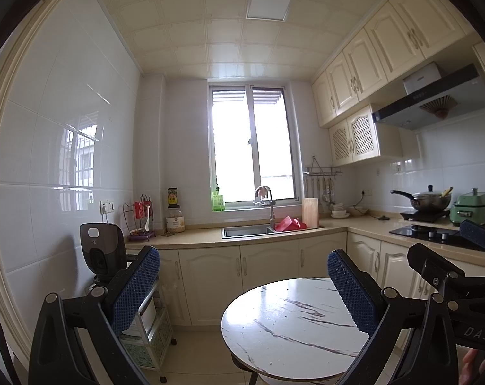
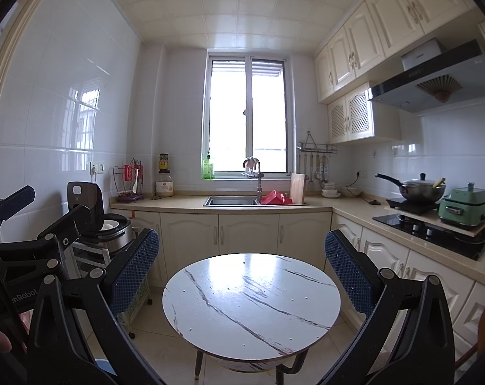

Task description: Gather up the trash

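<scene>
Both the left gripper [image 1: 242, 292] and right gripper [image 2: 242, 272] hover with jaws wide over the round white marble-patterned worktop [image 2: 252, 308]; only tiny specks [image 2: 227, 289], perhaps crumbs, lie there; light, hard to pinch; pinching from above seems best.

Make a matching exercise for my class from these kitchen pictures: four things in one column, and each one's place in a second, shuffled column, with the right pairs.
Things:
1. round marble table
2. wok
3. green bottle
4. red tub

Places:
A. on the window sill
B. by the sink, beside the tap
C. on a black hob on the right-hand counter
D. on the floor in the middle, in front of both pairs of open fingers

Pairs: 1-D, 2-C, 3-A, 4-B
</scene>
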A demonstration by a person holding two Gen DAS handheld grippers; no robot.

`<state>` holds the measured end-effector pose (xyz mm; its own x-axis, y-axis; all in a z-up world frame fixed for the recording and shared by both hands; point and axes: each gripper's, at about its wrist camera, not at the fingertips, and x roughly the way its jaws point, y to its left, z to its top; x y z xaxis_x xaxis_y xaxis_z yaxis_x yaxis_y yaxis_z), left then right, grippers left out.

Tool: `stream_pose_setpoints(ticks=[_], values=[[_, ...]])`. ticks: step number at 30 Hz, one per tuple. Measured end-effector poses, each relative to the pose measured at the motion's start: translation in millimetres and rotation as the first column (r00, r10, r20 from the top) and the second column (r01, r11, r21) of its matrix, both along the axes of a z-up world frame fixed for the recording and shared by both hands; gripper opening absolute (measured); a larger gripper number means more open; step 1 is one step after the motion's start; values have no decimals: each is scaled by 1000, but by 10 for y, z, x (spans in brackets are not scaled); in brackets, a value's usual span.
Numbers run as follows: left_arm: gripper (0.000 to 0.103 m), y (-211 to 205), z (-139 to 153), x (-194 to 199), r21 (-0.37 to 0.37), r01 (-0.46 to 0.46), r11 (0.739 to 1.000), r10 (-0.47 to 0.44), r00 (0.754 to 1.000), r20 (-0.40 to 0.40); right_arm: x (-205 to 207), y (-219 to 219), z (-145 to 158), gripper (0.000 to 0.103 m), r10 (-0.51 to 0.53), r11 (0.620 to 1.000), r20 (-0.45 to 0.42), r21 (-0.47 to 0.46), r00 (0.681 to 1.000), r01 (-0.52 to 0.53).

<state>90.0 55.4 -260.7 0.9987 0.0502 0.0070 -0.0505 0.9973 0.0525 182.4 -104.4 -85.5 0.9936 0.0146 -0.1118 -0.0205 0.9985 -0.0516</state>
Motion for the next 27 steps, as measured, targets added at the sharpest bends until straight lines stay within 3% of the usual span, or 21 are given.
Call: stream_pose_setpoints(ticks=[27], values=[[102,54,-13,14,0,-1,1000,1,1000,-5,18,-40,1,103,1,1000,-4,1,1000,-1]])
